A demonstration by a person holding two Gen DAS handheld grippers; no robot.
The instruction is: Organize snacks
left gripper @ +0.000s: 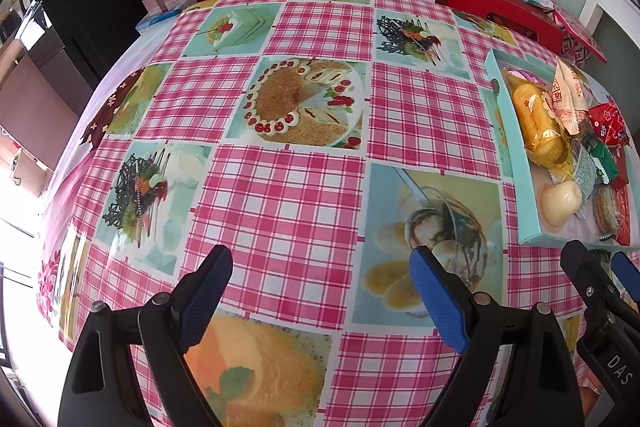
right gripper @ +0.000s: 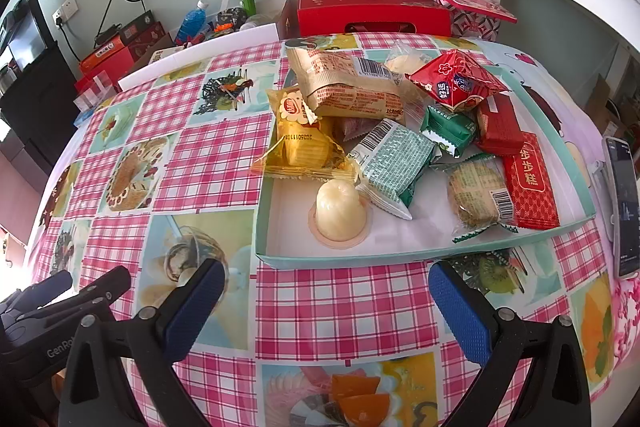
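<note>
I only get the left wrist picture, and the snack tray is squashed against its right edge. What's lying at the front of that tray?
Observer: In the right wrist view, a pale jelly cup stands upside down near the front wall of the tray, apart from the piled packets.
Operator: Is anything lying to the right of the tray?
Observer: Yes, a phone lies on the tablecloth just beyond the tray's right wall.
Operator: Is the right tool holding a snack?
Observer: No. The right tool is open and empty, short of the tray's front wall.
Operator: What's on top of the pile?
Observer: A tan packet rests on a yellow cake packet.
</note>
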